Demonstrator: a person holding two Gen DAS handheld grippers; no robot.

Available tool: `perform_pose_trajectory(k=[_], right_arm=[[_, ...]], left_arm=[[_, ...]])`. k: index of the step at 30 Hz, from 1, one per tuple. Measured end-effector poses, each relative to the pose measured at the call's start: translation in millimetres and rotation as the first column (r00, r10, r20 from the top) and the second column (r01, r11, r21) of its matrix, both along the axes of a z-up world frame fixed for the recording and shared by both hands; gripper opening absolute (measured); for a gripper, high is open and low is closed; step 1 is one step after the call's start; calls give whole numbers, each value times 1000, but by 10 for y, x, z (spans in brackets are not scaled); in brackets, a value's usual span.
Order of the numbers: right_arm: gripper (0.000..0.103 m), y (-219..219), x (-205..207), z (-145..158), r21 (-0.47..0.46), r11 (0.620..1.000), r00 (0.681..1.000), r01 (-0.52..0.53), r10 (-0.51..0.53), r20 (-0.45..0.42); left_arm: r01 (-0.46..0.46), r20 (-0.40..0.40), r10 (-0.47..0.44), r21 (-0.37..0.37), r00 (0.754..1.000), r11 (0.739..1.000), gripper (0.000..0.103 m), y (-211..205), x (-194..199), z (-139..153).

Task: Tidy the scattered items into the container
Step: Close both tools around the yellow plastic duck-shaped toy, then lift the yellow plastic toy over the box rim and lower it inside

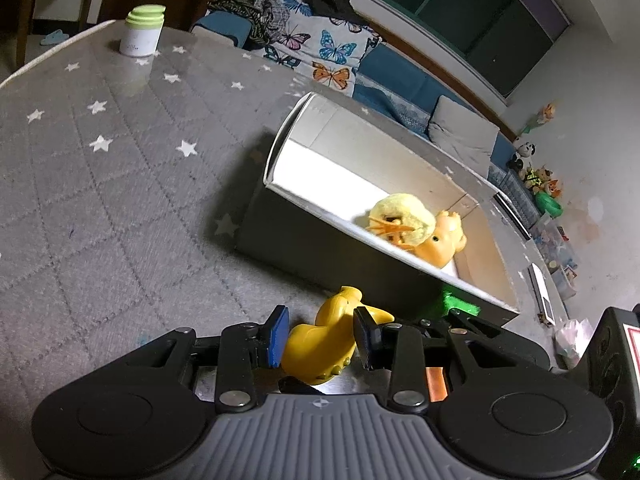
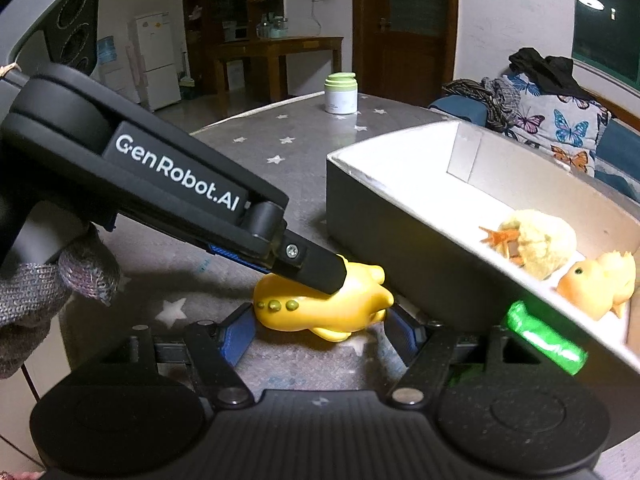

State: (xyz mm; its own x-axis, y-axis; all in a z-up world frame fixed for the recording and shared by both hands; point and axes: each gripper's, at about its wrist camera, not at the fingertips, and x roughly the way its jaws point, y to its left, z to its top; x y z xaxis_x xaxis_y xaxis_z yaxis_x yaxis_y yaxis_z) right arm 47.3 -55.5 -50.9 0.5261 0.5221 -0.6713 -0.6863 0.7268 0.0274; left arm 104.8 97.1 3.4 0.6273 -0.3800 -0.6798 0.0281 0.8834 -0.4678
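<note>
Yellow plastic toy point(image 1: 324, 344) lies on the grey star-print worktop point(image 1: 120, 184), just beside the near wall of the box point(image 1: 276, 160), not yet lifted as far as I can judge. Left claw point(image 1: 322, 336) brackets it: both pads sit at the toy's flanks, apparently touching, so I log it as clamped on the toy, though how firm the grip is I cannot tell. Right claw point(image 2: 320, 332) waits just behind the same toy with its jaws spread wide, holding nothing. Already in the box: a fuzzy chick point(image 2: 540, 240) and an orange duck point(image 2: 600, 284), side by side at one end. A green item point(image 2: 544, 336) rests against the box's near rim; whether it lies in or out is unclear. White jar point(image 1: 140, 36) stands well apart at the far edge, possibly still to collect. Judgement: roughly half done; toy next.
</note>
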Motion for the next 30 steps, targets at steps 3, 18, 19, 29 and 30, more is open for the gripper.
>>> perform_pose_trajectory(k=[3, 18, 19, 29, 30], right_arm=[[71, -21, -2, 105, -4, 1000, 1000, -13, 13, 8], [71, -177, 182, 538, -13, 999, 997, -48, 48, 53], [71, -178, 201, 558, -15, 999, 997, -49, 50, 57], [71, -200, 493, 717, -39, 997, 993, -74, 77, 86], [71, -206, 537, 724, -40, 996, 993, -77, 80, 84]], left_arm=[[0, 16, 0, 2, 1000, 1000, 37, -32, -2, 89], [6, 91, -8, 26, 996, 1000, 37, -219, 112, 488], [6, 95, -9, 29, 995, 1000, 37, -231, 136, 511], [2, 99, -2, -1, 995, 1000, 37, -286, 522, 644], [4, 97, -4, -6, 995, 1000, 37, -291, 565, 645]])
